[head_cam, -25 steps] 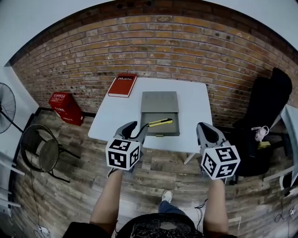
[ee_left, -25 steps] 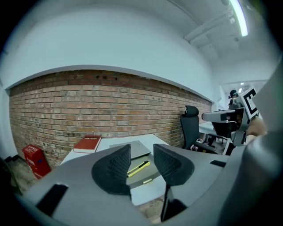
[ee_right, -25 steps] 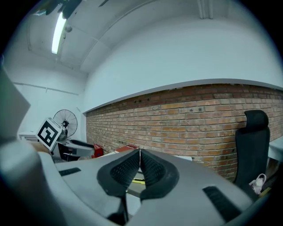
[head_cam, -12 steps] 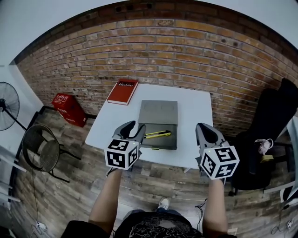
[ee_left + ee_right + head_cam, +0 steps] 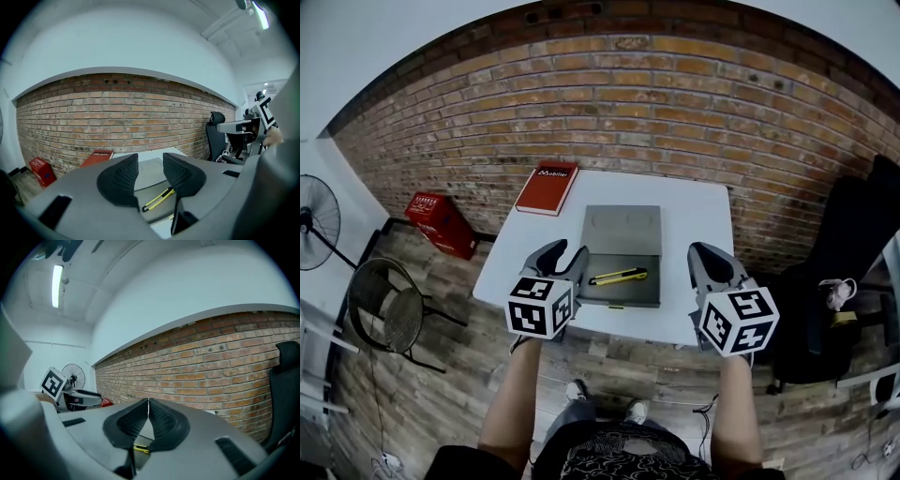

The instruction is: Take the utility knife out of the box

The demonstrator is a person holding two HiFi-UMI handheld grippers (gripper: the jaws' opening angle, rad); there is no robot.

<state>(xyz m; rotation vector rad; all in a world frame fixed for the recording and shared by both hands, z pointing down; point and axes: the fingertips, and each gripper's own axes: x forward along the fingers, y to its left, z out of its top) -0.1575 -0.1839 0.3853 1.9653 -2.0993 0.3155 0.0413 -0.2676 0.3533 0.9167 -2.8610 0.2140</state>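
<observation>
A yellow and black utility knife (image 5: 619, 277) lies slantwise in the tray of an open grey box (image 5: 623, 302) on a white table (image 5: 694, 216). My left gripper (image 5: 563, 256) hovers over the table's near edge, just left of the box, open with nothing between its jaws. In the left gripper view the knife (image 5: 159, 199) shows below the gap of the open left gripper (image 5: 150, 161). My right gripper (image 5: 706, 257) is to the right of the box, shut and holding nothing. The right gripper view shows the shut right gripper (image 5: 148, 402) and a bit of the knife (image 5: 140, 448) under it.
A red book (image 5: 547, 187) lies on the table's far left corner. A brick wall runs behind the table. On the floor at left are a red crate (image 5: 441, 223), a wire stool (image 5: 384, 305) and a fan (image 5: 314, 225). A black office chair (image 5: 853, 234) stands at right.
Both grippers have moved forward toward the table and now hang over its near edge on either side of the box. The knife and box have not moved.
</observation>
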